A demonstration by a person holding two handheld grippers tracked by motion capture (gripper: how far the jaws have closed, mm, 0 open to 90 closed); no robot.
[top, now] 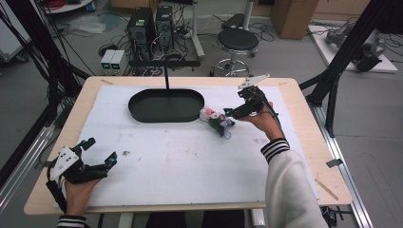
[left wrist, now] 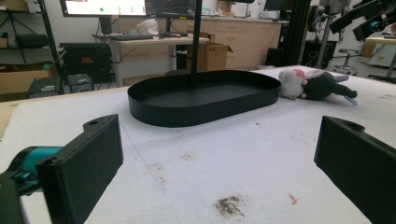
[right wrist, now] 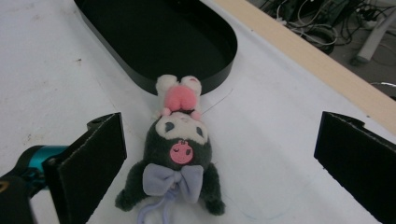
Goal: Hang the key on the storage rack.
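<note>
Your right claw (top: 227, 113) hangs over the plush toy (top: 217, 120), jaws spread wide and holding nothing — the toy lies flat on the white mat (top: 190, 161) toward the desk's far right, its pale ears touching or nearly touching the rim of the black oval tray (top: 138, 102). In the right gripper view the toy (right wrist: 175, 161) sits left of centre between the jaws, so the likely step is a pickup: shift until its dark body is centred, come straight down, close across the body rather than the lilac bow (right wrist: 173, 179). Your left claw (top: 97, 154) rests near the desk's near left corner — open too, empty.
</note>
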